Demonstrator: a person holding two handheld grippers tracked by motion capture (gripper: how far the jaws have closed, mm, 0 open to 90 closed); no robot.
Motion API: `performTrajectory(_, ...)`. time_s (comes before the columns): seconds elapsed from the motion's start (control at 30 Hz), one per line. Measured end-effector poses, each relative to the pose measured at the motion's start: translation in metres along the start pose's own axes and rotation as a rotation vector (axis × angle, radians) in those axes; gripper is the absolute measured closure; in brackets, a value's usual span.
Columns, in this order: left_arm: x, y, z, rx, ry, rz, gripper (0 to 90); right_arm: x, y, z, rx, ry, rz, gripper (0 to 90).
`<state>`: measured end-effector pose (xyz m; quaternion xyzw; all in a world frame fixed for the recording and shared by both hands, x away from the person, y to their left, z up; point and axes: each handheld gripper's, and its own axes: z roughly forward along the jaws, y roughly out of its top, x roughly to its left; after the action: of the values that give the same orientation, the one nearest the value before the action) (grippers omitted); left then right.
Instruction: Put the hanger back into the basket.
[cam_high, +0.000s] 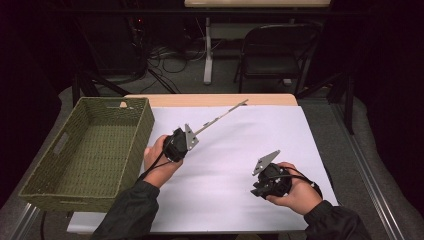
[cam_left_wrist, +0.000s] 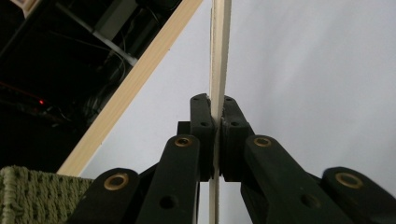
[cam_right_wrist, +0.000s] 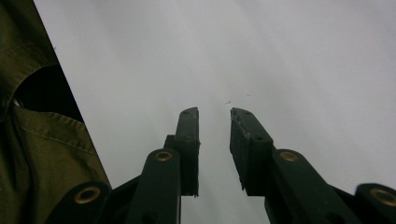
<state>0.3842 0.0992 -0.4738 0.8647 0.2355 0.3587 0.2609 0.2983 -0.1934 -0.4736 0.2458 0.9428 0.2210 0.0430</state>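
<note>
A long thin pale strip (cam_high: 222, 115) slants up and to the right over the white sheet (cam_high: 240, 165), its far end near the table's back edge. My left gripper (cam_high: 192, 137) is shut on its near end. In the left gripper view the strip (cam_left_wrist: 219, 46) stands edge-on, pinched between both pads of that gripper (cam_left_wrist: 215, 105). My right gripper (cam_high: 256, 190) rests low over the sheet at the front right, pointing left. Its jaws (cam_right_wrist: 215, 114) stand apart with nothing between them.
A green woven basket (cam_high: 142, 135) stands on the left of the table, close to the left hand; its corner (cam_left_wrist: 28, 196) appears in the left gripper view. The wooden table edge (cam_high: 210, 100) runs along the back. A folding chair (cam_high: 275, 50) and cables lie beyond.
</note>
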Motion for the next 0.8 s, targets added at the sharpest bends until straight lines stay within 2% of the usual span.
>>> performTrajectory(0.03,0.0,0.0,0.0,0.0,0.0,0.0,87.3,0.0,0.0,0.0,0.0,0.0,0.0,72.8)
performTrajectory(0.07,0.003,0.0,0.0,0.003,-0.004,-0.017,87.2,0.0,-0.001,0.002,-0.037,-0.005,0.005,72.9)
performTrajectory(0.13,0.01,-0.001,0.0,0.006,-0.024,-0.062,87.2,0.0,-0.001,0.002,-0.033,-0.006,0.006,72.8)
performTrajectory(0.2,0.015,-0.001,0.0,0.01,-0.05,-0.098,87.3,0.0,0.0,0.0,-0.008,-0.004,0.007,72.8)
performTrajectory(0.27,0.019,0.0,-0.001,0.012,-0.071,-0.127,87.3,0.0,0.0,0.0,-0.006,-0.011,0.005,72.6)
performTrajectory(0.33,0.021,0.001,-0.003,0.017,-0.083,-0.143,87.3,-0.001,0.0,0.0,-0.01,-0.012,0.003,72.6)
performTrajectory(0.4,0.024,0.003,-0.005,0.018,-0.106,-0.178,87.3,-0.001,0.0,0.0,-0.014,-0.008,0.007,71.9)
performTrajectory(0.43,0.024,0.003,-0.005,0.018,-0.106,-0.178,87.3,-0.001,0.0,0.0,-0.015,-0.008,0.007,71.2)
performTrajectory(0.47,0.026,0.004,-0.006,0.011,-0.119,-0.206,87.3,-0.001,0.0,0.0,-0.015,-0.008,0.007,71.2)
performTrajectory(0.5,0.029,0.004,-0.007,0.008,-0.13,-0.218,87.3,0.0,0.0,0.001,-0.038,-0.012,0.012,69.8)
performTrajectory(0.6,0.035,0.006,-0.01,0.001,-0.155,-0.262,87.3,-0.001,0.0,0.002,-0.036,-0.02,-0.004,66.5)
performTrajectory(0.7,0.041,0.007,-0.014,0.005,-0.176,-0.309,87.3,-0.001,0.0,0.004,-0.05,-0.019,0.002,65.7)
performTrajectory(0.8,0.048,0.007,-0.017,0.014,-0.197,-0.341,87.3,-0.001,0.0,0.004,-0.042,-0.022,0.004,63.7)
